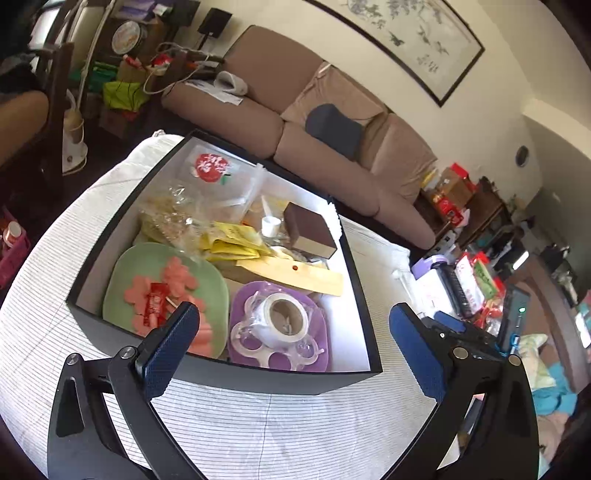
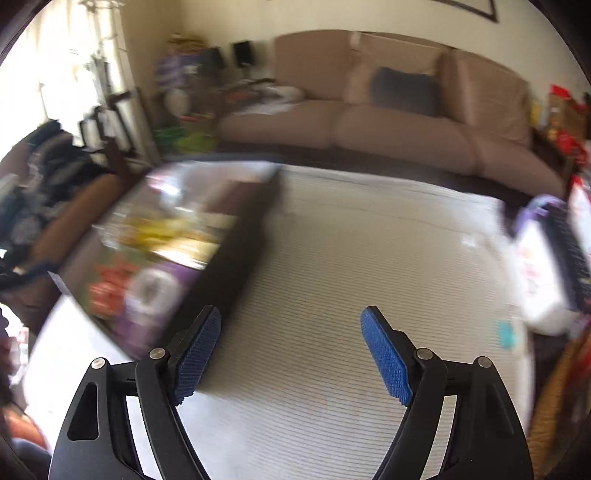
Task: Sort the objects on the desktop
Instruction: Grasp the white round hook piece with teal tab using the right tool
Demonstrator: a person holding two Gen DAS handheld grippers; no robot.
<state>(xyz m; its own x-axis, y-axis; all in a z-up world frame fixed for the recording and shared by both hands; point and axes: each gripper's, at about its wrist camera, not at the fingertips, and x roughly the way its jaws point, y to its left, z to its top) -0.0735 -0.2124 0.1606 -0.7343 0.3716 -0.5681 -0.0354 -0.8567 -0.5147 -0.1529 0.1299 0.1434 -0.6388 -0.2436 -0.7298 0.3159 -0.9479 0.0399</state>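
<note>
Both grippers, left gripper and right gripper, are hanging wide open, holding nothing. Sorted stuff is sitting in black box by cloth's left edge. Judging: right is scanning the cloth; slow down, view's blurring.

Brown sofa w/ dark blue cushion along far wall, framed ink painting above; cluttered shelves at its right.
</note>
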